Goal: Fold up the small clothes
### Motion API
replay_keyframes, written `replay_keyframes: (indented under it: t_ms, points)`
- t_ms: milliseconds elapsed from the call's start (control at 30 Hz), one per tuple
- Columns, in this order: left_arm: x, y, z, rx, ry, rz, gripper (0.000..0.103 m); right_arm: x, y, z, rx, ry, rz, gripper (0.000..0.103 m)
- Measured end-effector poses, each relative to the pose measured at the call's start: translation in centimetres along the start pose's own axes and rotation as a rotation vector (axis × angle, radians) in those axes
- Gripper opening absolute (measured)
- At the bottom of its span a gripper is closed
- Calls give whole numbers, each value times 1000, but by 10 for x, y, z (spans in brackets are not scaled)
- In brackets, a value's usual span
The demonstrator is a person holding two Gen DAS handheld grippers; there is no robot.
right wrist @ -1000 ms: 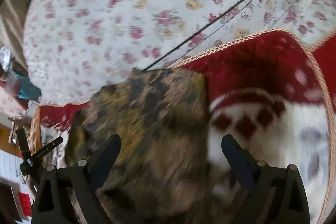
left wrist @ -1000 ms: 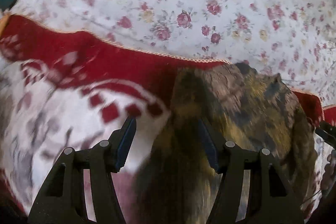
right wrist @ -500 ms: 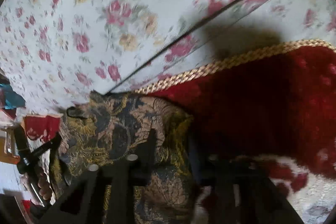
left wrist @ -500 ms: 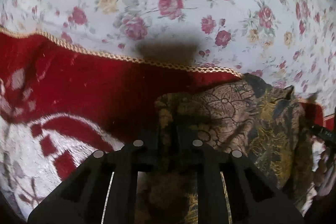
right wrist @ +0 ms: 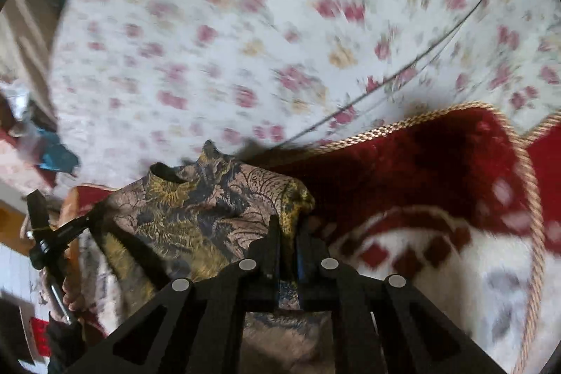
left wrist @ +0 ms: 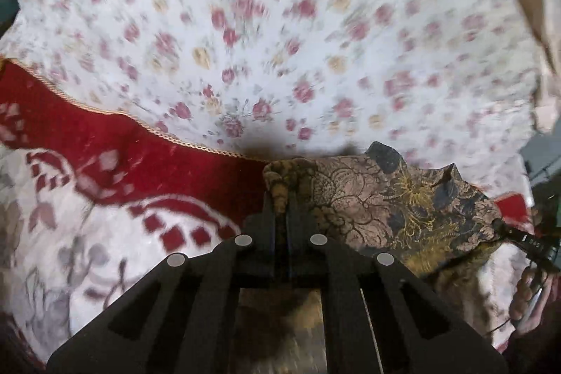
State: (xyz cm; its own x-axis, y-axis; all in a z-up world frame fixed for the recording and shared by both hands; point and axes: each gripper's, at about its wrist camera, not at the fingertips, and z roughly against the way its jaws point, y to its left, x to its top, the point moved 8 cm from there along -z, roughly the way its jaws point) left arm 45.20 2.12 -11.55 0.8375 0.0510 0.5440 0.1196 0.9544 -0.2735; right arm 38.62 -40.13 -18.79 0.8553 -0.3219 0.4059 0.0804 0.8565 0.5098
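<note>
A small dark garment (left wrist: pixel 392 198) with a gold, brown and navy leaf print hangs stretched between my two grippers, lifted above the blanket. My left gripper (left wrist: pixel 282 198) is shut on its left corner. The right gripper's tip (left wrist: pixel 515 233) pinches the far corner in this view. In the right wrist view, my right gripper (right wrist: pixel 289 226) is shut on the garment's (right wrist: pixel 196 209) right corner, and the left gripper (right wrist: pixel 70 226) holds the other end at far left.
A red and white plush blanket (left wrist: pixel 87 198) with gold cord trim (right wrist: pixel 385 128) lies under the garment. A white sheet with pink roses (left wrist: pixel 280 41) covers the bed beyond. A thin dark cable (right wrist: pixel 403 72) crosses the sheet.
Both grippers went from open above the garment to shut on its two corners. They have since lifted it, and the bed now looks further away and blurred.
</note>
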Motion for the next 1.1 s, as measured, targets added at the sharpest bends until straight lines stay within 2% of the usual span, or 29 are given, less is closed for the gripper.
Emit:
replay_keyframes:
  t_ms: [133,267,367,433,567,633,667,700,733,767,833,900,1000,1067,1100]
  points:
    - [-40,6,67,-54,-48,29,3,-50,24,54,48,-46,-1,6]
    - [-113,18,102,-32,-34,53,3,-119,29,88,36,-42,-35,6]
    - [-186,40,90,14,54,98,3,-174,17,92,3,-8,-98,6]
    - [-221,48,74,54,106,107,3,-204,8,84,-35,9,-125,6]
    - [-259,47,64,84,167,77,4,-238,-11,64,-132,59,-197,7]
    - [-261,42,69,92,169,45,9,-246,-12,64,-129,72,-211,7]
    - [-262,41,73,66,182,49,9,-247,-8,68,-124,59,-208,10]
    - [-263,41,78,39,189,60,13,-247,-3,74,-127,41,-196,14]
    - [-266,41,85,12,195,76,21,-250,3,83,-139,30,-175,35]
    - [-268,43,93,-14,211,111,27,-254,10,95,-153,12,-168,67]
    - [-270,47,107,-90,216,200,53,-262,25,122,-117,-66,-158,90]
    - [-265,50,116,-143,199,320,71,-266,37,131,-56,-80,-192,90]
    - [-252,52,107,-202,218,495,74,-263,43,118,67,-60,-350,90]
    - [-245,56,89,-183,263,589,74,-257,47,97,140,-16,-463,88]
    - [-241,60,82,-161,279,624,74,-253,44,86,143,4,-522,87]
